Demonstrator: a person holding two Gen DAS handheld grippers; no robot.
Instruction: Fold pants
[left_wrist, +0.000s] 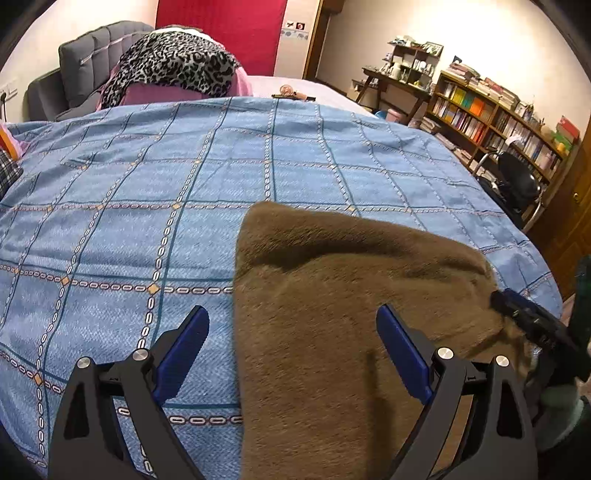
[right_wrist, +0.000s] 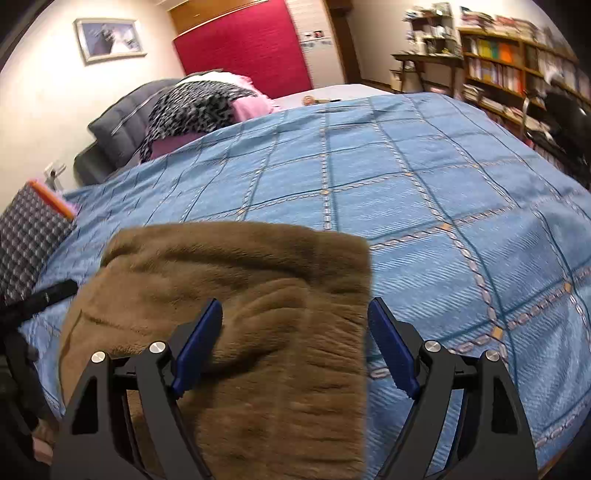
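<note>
Brown fuzzy pants (left_wrist: 332, 314) lie folded on the blue checked bedspread (left_wrist: 147, 192); they also show in the right wrist view (right_wrist: 258, 295). My left gripper (left_wrist: 291, 328) is open, hovering just above the pants' left edge, one finger over the bedspread and one over the pants. My right gripper (right_wrist: 295, 325) is open over the pants' right edge, holding nothing. The right gripper's tip (left_wrist: 517, 306) shows at the pants' right side in the left wrist view. The left gripper's tip (right_wrist: 48, 291) shows at the left in the right wrist view.
A leopard-print cloth (left_wrist: 177, 62) and pink bedding lie at the grey headboard (left_wrist: 92, 48). A checked garment (right_wrist: 29, 236) lies at the bed's left edge. Bookshelves (left_wrist: 498, 118), a desk and a black chair (left_wrist: 517, 181) stand to the right of the bed.
</note>
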